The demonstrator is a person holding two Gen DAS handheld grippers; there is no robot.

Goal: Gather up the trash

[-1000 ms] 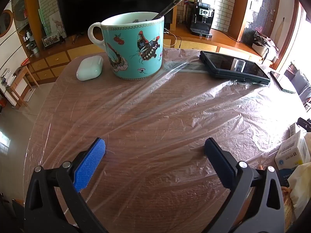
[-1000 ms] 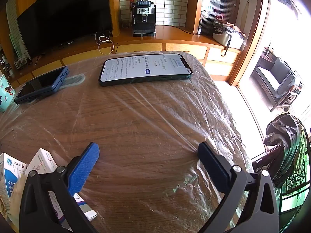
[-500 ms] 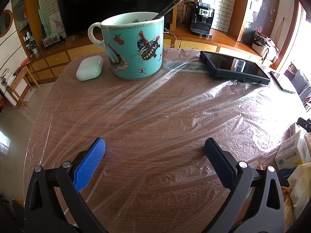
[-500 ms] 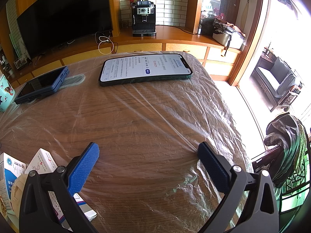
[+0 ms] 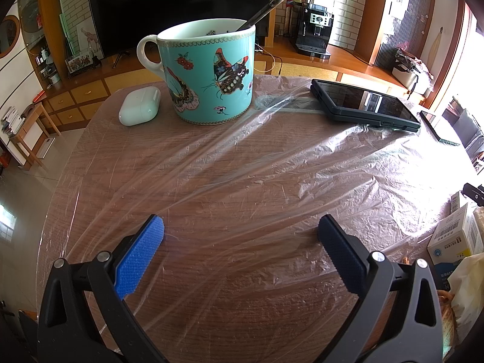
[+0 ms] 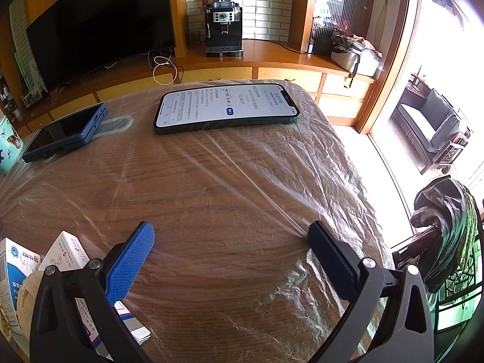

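Trash cartons at 9 o'clock of right claw, 3 o'clock of left claw; between both, right apparently nearer; both claws apart, empty, over bench.

Two wrist cameras, low over my table.
Left faces the mug closely; right faces the lit phone; both catch the dark phone.

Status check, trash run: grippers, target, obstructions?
Left gripper open, empty. Right gripper open, empty. Boxes and crumpled paper at near edge, untouched. Mug and phones far side, clear.
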